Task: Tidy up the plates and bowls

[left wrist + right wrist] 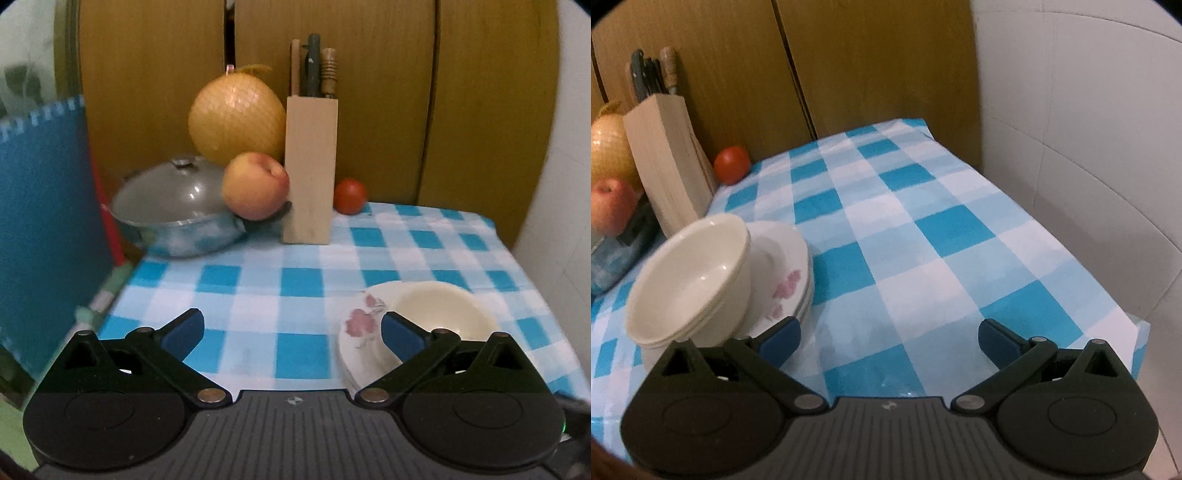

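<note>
A stack of white plates with a pink flower print (pixel 356 332) lies on the blue-checked tablecloth (pixel 258 288), with cream bowls (pixel 439 306) stacked on top. In the right wrist view the bowls (pixel 690 280) sit on the plates (pixel 786 266) at the left. My left gripper (pixel 291 332) is open and empty, its right finger in front of the plate stack. My right gripper (pixel 889 341) is open and empty, over the cloth to the right of the stack.
At the back stand a wooden knife block (pixel 310 166), a lidded pot (pixel 173 210), a peach (pixel 255 186), a netted pomelo (pixel 236 114) and a tomato (pixel 350 196). A blue board (pixel 44 221) stands at the left. A white tiled wall (pixel 1089 147) borders the right edge.
</note>
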A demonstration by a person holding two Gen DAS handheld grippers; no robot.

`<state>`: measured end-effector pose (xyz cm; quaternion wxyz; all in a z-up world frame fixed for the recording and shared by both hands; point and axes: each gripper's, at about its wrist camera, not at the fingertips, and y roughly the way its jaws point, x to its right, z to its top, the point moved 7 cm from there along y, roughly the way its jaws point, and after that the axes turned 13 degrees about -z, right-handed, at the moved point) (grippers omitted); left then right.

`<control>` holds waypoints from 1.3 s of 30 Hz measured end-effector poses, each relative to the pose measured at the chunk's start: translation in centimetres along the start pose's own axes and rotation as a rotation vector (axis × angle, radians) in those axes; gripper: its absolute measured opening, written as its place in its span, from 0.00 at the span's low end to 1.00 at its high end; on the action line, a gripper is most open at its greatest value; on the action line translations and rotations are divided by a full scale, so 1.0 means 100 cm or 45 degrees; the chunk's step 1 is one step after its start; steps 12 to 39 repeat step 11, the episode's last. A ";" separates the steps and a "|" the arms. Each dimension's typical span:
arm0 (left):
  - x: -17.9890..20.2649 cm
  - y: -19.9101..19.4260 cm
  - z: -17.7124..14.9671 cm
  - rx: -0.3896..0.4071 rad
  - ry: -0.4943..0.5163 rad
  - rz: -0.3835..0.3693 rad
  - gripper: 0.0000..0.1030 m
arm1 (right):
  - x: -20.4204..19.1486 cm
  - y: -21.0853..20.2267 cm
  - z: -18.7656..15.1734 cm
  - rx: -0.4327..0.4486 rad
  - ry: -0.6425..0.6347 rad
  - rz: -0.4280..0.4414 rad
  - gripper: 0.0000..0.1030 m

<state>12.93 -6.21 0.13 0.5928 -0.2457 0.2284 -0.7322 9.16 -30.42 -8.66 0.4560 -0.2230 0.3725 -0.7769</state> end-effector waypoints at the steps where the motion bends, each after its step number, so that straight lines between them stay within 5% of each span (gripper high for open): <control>1: 0.002 -0.004 0.001 0.016 0.002 -0.013 1.00 | -0.002 -0.002 0.001 0.007 -0.003 0.011 0.98; 10: 0.005 -0.020 0.006 0.068 -0.085 -0.195 1.00 | -0.003 -0.011 0.000 0.013 -0.001 0.050 0.98; 39: 0.005 -0.025 0.010 0.099 -0.080 -0.180 1.00 | -0.003 -0.014 0.001 0.022 0.007 0.057 0.98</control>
